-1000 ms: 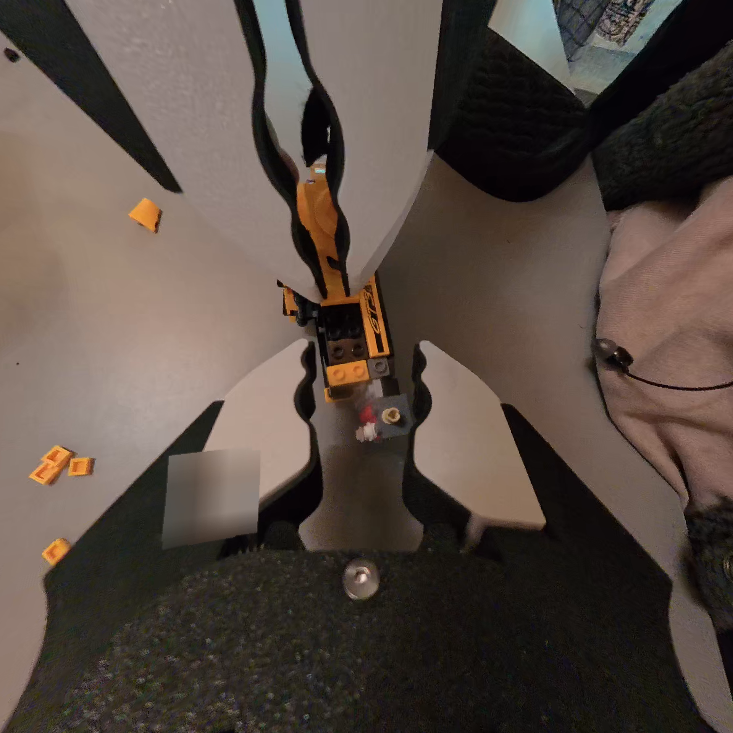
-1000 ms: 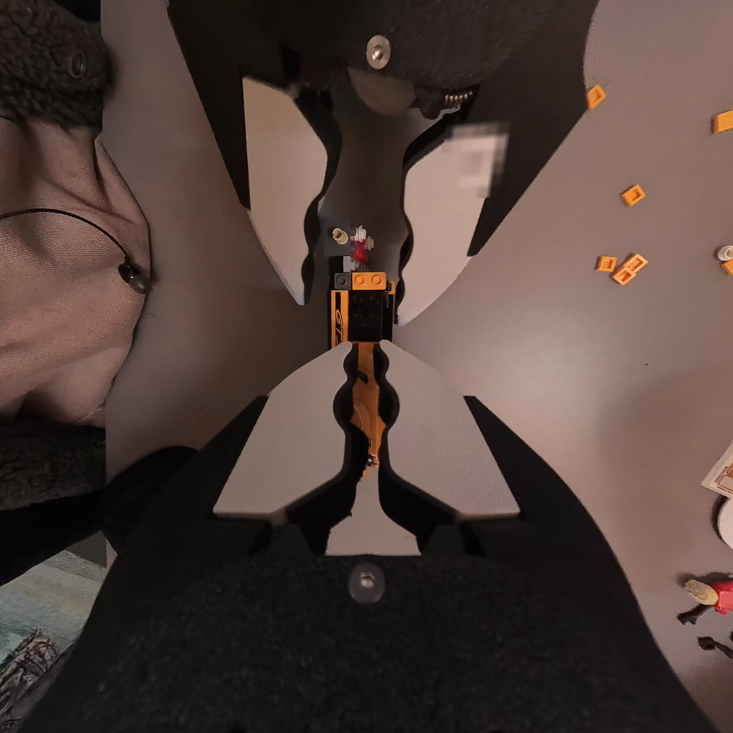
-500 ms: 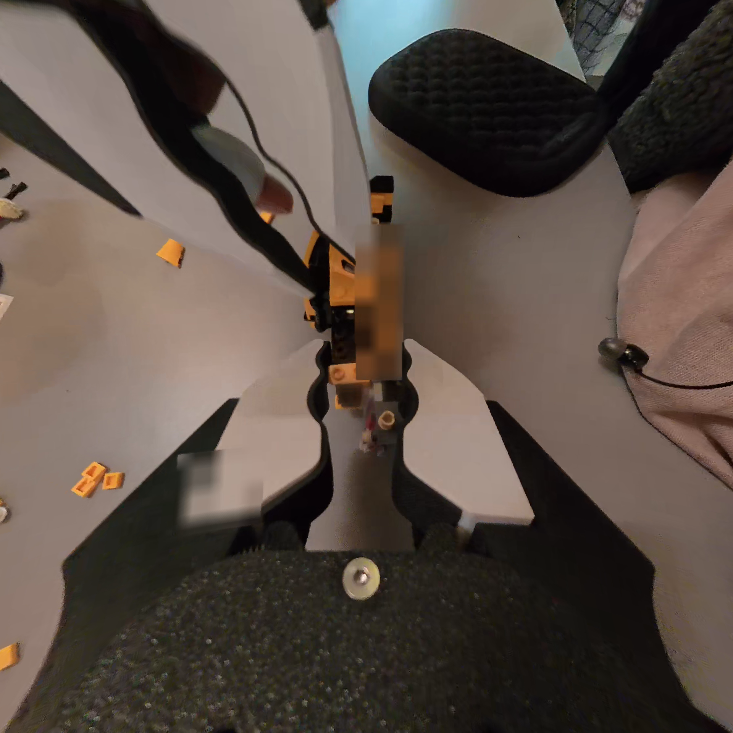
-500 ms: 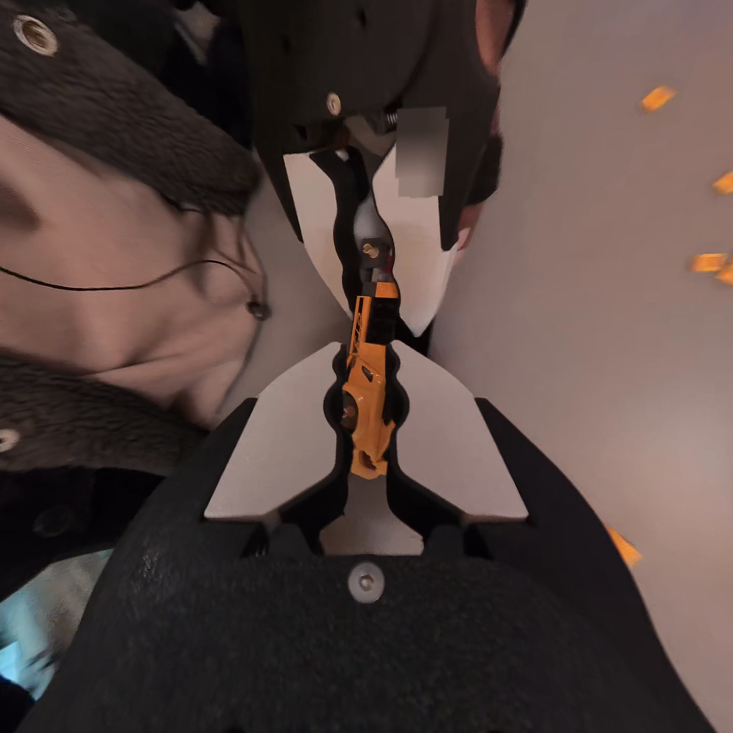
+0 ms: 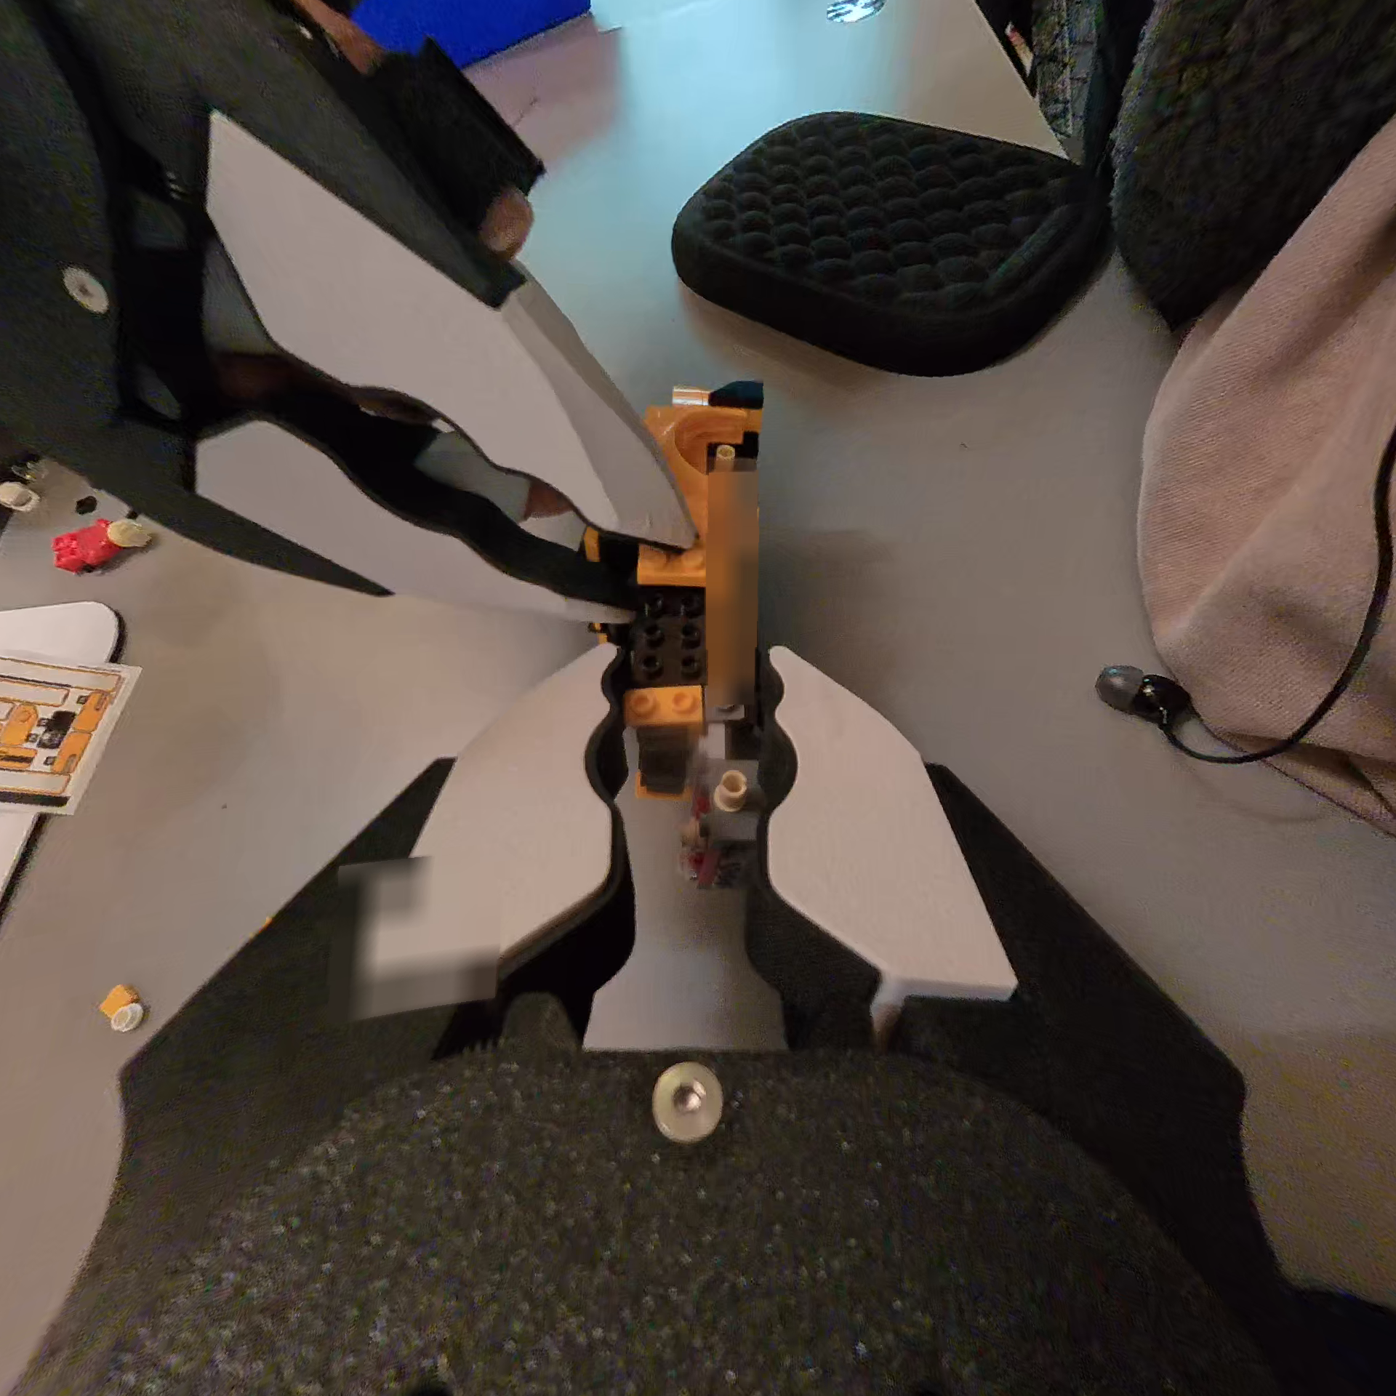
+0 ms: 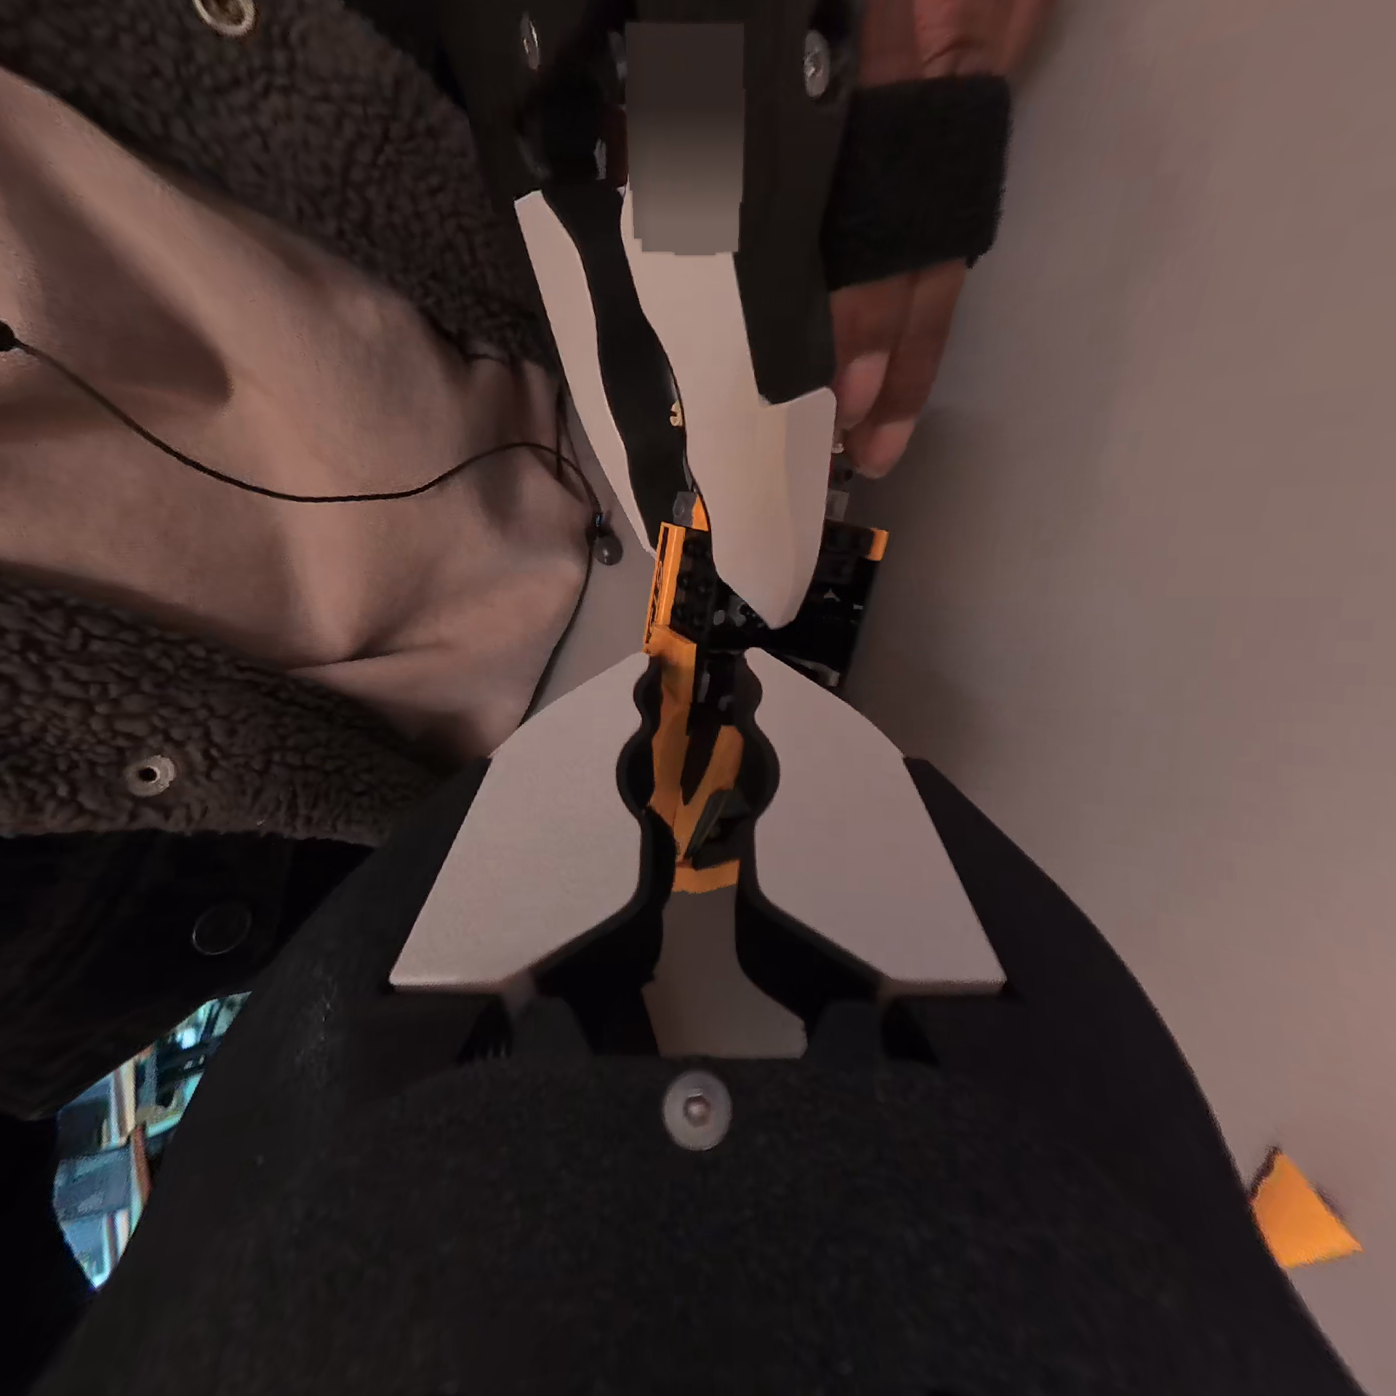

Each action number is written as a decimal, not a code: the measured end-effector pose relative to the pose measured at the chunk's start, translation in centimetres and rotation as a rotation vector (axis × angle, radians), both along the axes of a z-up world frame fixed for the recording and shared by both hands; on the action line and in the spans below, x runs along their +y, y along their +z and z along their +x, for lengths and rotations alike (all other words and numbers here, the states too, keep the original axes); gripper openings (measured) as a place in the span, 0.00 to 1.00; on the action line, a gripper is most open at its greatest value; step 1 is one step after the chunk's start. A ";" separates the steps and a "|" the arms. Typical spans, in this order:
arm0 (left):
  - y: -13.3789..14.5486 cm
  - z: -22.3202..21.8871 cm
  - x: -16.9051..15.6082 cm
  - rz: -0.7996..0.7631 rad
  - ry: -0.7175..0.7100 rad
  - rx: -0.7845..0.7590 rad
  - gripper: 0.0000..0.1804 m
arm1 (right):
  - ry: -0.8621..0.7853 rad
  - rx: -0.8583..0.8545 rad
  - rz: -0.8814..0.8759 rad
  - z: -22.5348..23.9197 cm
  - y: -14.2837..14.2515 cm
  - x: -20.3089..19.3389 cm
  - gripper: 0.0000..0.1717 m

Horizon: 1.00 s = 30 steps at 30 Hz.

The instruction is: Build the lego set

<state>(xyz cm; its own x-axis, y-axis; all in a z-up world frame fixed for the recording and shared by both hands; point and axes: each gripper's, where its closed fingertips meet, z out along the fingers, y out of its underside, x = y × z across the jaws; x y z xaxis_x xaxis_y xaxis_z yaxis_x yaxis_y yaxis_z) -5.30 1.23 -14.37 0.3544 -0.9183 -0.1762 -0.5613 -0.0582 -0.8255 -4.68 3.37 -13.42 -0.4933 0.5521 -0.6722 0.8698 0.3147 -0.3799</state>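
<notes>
My left claw (image 5: 691,725) clamps one end of the orange-and-black brick car (image 5: 672,642); my right claw (image 6: 699,725) pinches its other end, so it hangs between them above the surface (image 5: 944,529).

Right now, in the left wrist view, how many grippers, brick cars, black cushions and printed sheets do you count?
Grippers: 2 (left gripper, right gripper)
Brick car: 1
Black cushion: 1
Printed sheet: 1
Total: 5
</notes>
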 end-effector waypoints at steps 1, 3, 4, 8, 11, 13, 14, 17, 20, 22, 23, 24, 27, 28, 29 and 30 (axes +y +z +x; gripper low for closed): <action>0.0 0.0 -0.1 0.002 -0.002 0.003 0.17 | 0.011 -0.002 -0.001 0.0 -0.1 0.0 0.11; -0.1 0.0 0.0 0.015 0.000 0.012 0.17 | 0.023 -0.015 -0.011 0.0 -0.1 -0.1 0.10; 0.0 0.0 -0.1 0.023 0.000 0.013 0.17 | 0.024 -0.029 -0.030 0.1 0.0 -0.2 0.10; 0.0 0.1 -0.1 0.048 -0.003 0.032 0.17 | 0.041 -0.091 -0.096 0.3 0.3 -0.4 0.10; 0.0 0.2 -0.2 0.049 -0.006 0.034 0.17 | 0.070 -0.117 -0.092 0.3 0.1 -0.7 0.10; 0.0 0.2 -0.4 0.041 -0.013 0.031 0.17 | 0.089 -0.123 -0.087 0.3 0.0 -1.0 0.10; 0.0 0.3 -0.4 0.034 -0.014 0.028 0.17 | 0.095 -0.121 -0.087 0.4 0.1 -1.0 0.09; -0.1 0.3 -0.5 0.025 -0.018 0.026 0.17 | 0.087 -0.124 -0.095 0.4 0.2 -0.9 0.07; -0.1 0.4 -0.6 -0.002 -0.018 0.010 0.17 | 0.070 -0.123 -0.099 0.4 0.2 -0.6 0.07; -0.2 0.4 -0.6 -0.013 -0.018 0.005 0.17 | 0.062 -0.123 -0.098 0.3 0.2 -0.5 0.06; -0.2 0.4 -0.6 -0.015 -0.018 0.004 0.17 | 0.059 -0.124 -0.099 0.3 0.2 -0.5 0.06; -0.2 0.4 -0.6 -0.017 -0.018 0.003 0.17 | 0.057 -0.124 -0.099 0.3 0.2 -0.5 0.06; -0.2 0.4 -0.7 -0.035 -0.019 -0.004 0.17 | 0.052 -0.125 -0.096 0.2 0.2 -0.4 0.06; -0.2 0.4 -0.7 -0.041 -0.019 -0.007 0.17 | 0.053 -0.124 -0.089 0.2 0.2 -0.3 0.06; -0.3 0.4 -0.7 -0.048 -0.020 -0.011 0.17 | 0.053 -0.123 -0.082 0.2 0.2 -0.1 0.05; -0.3 0.4 -0.7 -0.057 -0.021 -0.014 0.17 | 0.052 -0.119 -0.074 0.1 0.2 0.0 0.05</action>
